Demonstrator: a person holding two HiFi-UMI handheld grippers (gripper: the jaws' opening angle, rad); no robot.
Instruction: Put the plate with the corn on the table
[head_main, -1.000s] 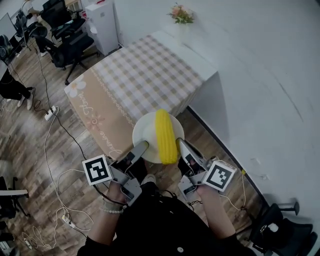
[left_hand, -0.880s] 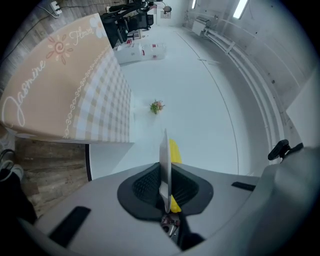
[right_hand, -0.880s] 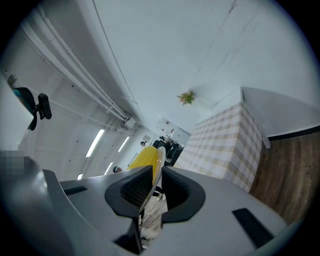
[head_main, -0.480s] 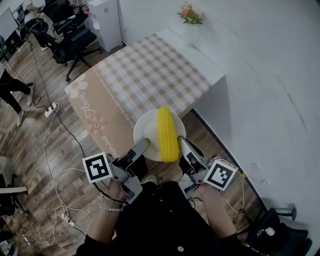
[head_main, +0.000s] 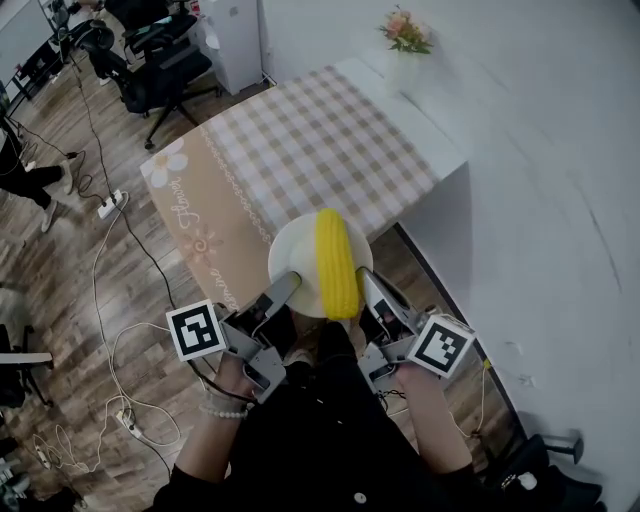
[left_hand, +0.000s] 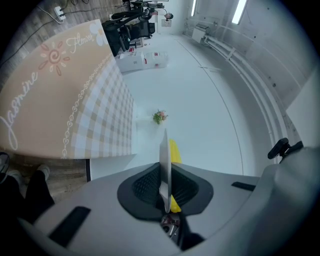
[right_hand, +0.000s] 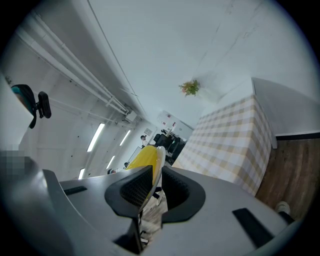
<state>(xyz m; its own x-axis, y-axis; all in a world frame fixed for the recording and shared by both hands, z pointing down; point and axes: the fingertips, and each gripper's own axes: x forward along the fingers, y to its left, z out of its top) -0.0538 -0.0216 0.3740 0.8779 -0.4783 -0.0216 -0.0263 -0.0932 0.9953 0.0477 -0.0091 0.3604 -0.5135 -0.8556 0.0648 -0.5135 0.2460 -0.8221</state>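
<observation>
A white plate (head_main: 292, 258) with a yellow corn cob (head_main: 336, 263) lying across it is held in the air over the near edge of the table (head_main: 300, 150), which wears a checked cloth. My left gripper (head_main: 286, 285) is shut on the plate's left rim, and my right gripper (head_main: 364, 287) is shut on its right rim. In the left gripper view the plate (left_hand: 164, 155) shows edge-on between the jaws with the corn (left_hand: 174, 151) behind it. The right gripper view shows the plate's rim (right_hand: 159, 162) and the corn (right_hand: 144, 158) clamped between the pads.
A vase of flowers (head_main: 406, 38) stands at the table's far corner by the white wall. Office chairs (head_main: 160, 50) stand beyond the table at the far left. Cables and a power strip (head_main: 112, 204) lie on the wooden floor to the left.
The plate with the corn, carried in both grippers, has come a little closer to the table's near edge. Both grips are unchanged.
</observation>
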